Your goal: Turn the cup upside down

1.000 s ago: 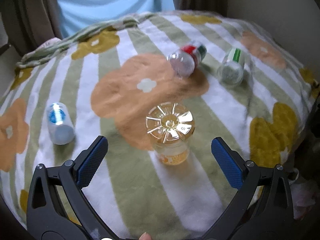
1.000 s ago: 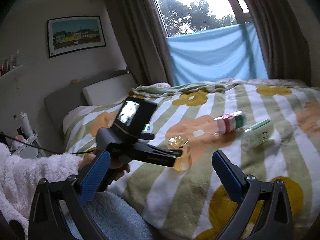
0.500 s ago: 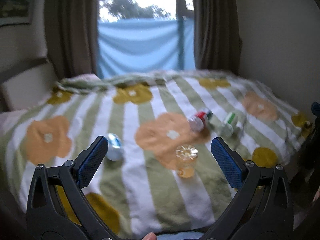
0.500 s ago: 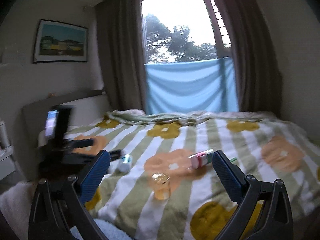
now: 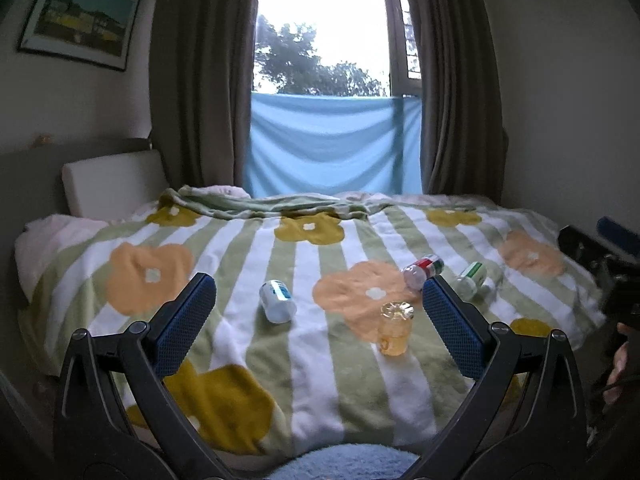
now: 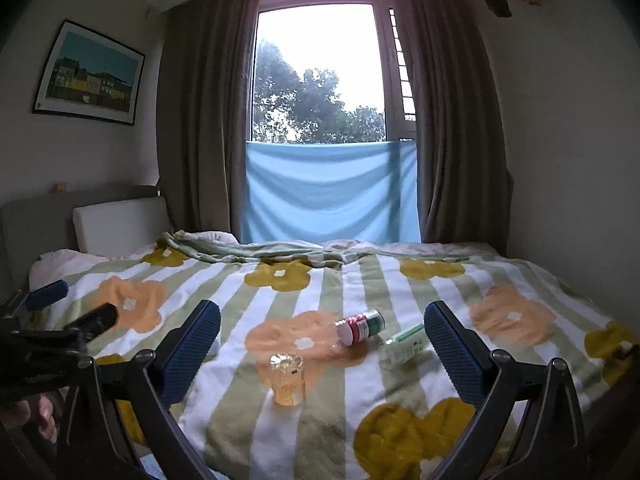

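So I've got the bed (image 5: 320,360) filling most of both views, with its striped blanket with the big orange and yellow flowers. Nothing on it is being touched right now.

My left gripper (image 5: 320,312) is hanging back off the near edge of the bed, fingers (image 5: 182,324) spread wide and empty. Same story with the right gripper (image 6: 322,346): fingers (image 6: 454,356) released, nothing between them, also well short of anything.

Scattered on the blanket are three little bottles lying on their sides: a white one with a blue label (image 5: 277,301) off to the left, one with a red and green label (image 5: 423,270), and one with a green stripe (image 5: 472,280) just beside it.

The cup (image 5: 395,328) is the small amber see-through one, sitting nearer the front edge, apart from the bottles. From the right wrist view (image 6: 287,378) it looks like its ribbed base is on top and the mouth is down on the blanket, handle low on the side. So my read is the flip is basically done and I'm in the back-off step. Next move is really just keeping both grippers clear so I don't knock it, since soft bedding makes it tippy.
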A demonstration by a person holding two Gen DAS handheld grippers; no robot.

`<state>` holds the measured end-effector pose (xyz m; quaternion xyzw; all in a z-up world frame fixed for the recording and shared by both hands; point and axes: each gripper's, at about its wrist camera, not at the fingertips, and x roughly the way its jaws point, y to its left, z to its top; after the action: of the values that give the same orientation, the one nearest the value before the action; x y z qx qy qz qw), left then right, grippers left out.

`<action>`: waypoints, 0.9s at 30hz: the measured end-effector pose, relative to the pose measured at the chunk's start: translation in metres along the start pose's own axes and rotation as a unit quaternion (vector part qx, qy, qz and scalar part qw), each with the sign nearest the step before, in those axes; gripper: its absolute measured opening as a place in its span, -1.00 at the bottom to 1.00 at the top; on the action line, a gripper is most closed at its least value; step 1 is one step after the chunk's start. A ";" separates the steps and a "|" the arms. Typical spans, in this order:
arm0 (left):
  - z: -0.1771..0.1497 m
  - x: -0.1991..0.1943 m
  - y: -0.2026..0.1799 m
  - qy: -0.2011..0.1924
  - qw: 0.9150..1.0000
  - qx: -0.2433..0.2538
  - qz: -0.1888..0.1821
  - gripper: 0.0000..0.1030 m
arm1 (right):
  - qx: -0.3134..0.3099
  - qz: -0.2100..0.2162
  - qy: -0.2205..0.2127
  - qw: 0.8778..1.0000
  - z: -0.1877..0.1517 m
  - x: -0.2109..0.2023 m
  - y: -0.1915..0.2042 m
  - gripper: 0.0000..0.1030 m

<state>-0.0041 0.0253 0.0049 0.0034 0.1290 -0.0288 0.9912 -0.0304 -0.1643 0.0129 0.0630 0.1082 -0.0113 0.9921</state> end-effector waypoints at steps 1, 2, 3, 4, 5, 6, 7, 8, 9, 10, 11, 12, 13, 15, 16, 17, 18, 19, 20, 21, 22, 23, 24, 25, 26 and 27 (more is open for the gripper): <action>-0.001 -0.003 0.001 -0.001 1.000 -0.001 0.002 1.00 | -0.001 -0.007 0.000 1.000 -0.003 0.000 -0.001 0.98; -0.002 -0.004 0.000 -0.002 1.000 -0.001 0.002 1.00 | -0.003 -0.012 0.000 1.000 -0.004 -0.001 -0.002 0.98; -0.001 -0.005 0.000 -0.003 1.000 -0.001 0.002 1.00 | -0.005 -0.019 0.000 1.000 -0.005 -0.001 -0.002 0.98; -0.001 -0.006 0.000 -0.004 1.000 -0.001 0.002 1.00 | -0.006 -0.023 0.000 1.000 -0.005 -0.001 -0.003 0.98; 0.000 -0.006 -0.001 -0.005 1.000 0.001 0.001 1.00 | -0.004 -0.025 0.001 1.000 -0.006 0.000 -0.004 0.98; 0.000 -0.008 -0.002 -0.007 1.000 0.002 0.001 1.00 | -0.002 -0.025 0.001 1.000 -0.006 -0.001 -0.006 0.98; 0.001 -0.008 -0.004 -0.009 1.000 0.003 0.001 1.00 | 0.001 -0.025 0.001 1.000 -0.005 -0.001 -0.007 0.98; 0.001 -0.009 -0.004 -0.010 1.000 0.004 0.000 1.00 | 0.003 -0.026 0.001 1.000 -0.005 -0.002 -0.009 0.98; 0.002 -0.009 -0.006 -0.010 1.000 0.005 -0.001 1.00 | 0.002 -0.028 0.001 1.000 -0.005 -0.002 -0.009 0.98; 0.002 -0.009 -0.007 -0.011 1.000 0.006 -0.002 1.00 | 0.000 -0.030 0.000 1.000 -0.004 -0.003 -0.009 0.98; 0.002 -0.009 -0.008 -0.011 1.000 0.008 -0.002 1.00 | -0.002 -0.033 -0.002 0.999 -0.004 -0.003 -0.009 0.98; 0.002 -0.009 -0.010 -0.012 1.000 0.010 -0.002 1.00 | -0.003 -0.033 -0.002 0.999 -0.004 -0.005 -0.009 0.98; 0.002 -0.009 -0.011 -0.013 1.000 0.011 -0.003 1.00 | -0.003 -0.034 -0.003 0.999 -0.003 -0.006 -0.010 0.98; 0.002 -0.009 -0.012 -0.013 1.000 0.012 -0.004 1.00 | -0.002 -0.034 -0.004 0.999 -0.003 -0.006 -0.010 0.98; 0.002 -0.009 -0.013 -0.014 1.000 0.012 -0.005 1.00 | -0.001 -0.033 -0.004 0.999 -0.003 -0.006 -0.011 0.98; 0.002 -0.009 -0.013 -0.014 1.000 0.011 -0.006 1.00 | -0.002 -0.034 -0.004 0.999 -0.003 -0.006 -0.010 0.98; 0.002 -0.009 -0.013 -0.014 1.000 0.011 -0.006 1.00 | -0.003 -0.035 -0.004 0.999 -0.003 -0.006 -0.011 0.98; 0.002 -0.010 -0.013 -0.014 1.000 0.011 -0.005 1.00 | -0.005 -0.035 -0.004 0.999 -0.002 -0.006 -0.011 0.98; 0.002 -0.010 -0.013 -0.015 1.000 0.011 -0.004 1.00 | -0.006 -0.035 -0.004 0.999 -0.002 -0.006 -0.011 0.98; 0.002 -0.010 -0.013 -0.015 1.000 0.011 -0.003 1.00 | -0.007 -0.035 -0.004 0.999 -0.001 -0.006 -0.011 0.98; 0.002 -0.010 -0.013 -0.015 1.000 0.010 -0.004 1.00 | -0.008 -0.035 -0.004 0.999 -0.001 -0.005 -0.010 0.98; 0.002 -0.010 -0.013 -0.016 1.000 0.009 -0.004 1.00 | -0.008 -0.036 -0.004 0.999 -0.001 -0.005 -0.010 0.98; 0.002 -0.010 -0.013 -0.017 1.000 0.008 -0.004 1.00 | -0.008 -0.036 -0.004 0.999 -0.001 -0.005 -0.010 0.98; 0.003 -0.010 -0.013 -0.017 1.000 0.008 -0.004 1.00 | -0.007 -0.036 -0.004 0.999 -0.001 -0.005 -0.010 0.98; 0.003 -0.010 -0.013 -0.017 1.000 0.007 -0.003 1.00 | -0.007 -0.037 -0.003 0.999 -0.001 -0.005 -0.010 0.98; 0.003 -0.009 -0.013 -0.017 1.000 0.006 -0.003 1.00 | -0.007 -0.037 -0.002 0.999 -0.001 -0.004 -0.010 0.98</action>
<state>-0.0132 0.0133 0.0102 0.0088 0.1121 -0.0327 0.9931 -0.0352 -0.1744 0.0121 0.0515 0.1084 -0.0475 0.9916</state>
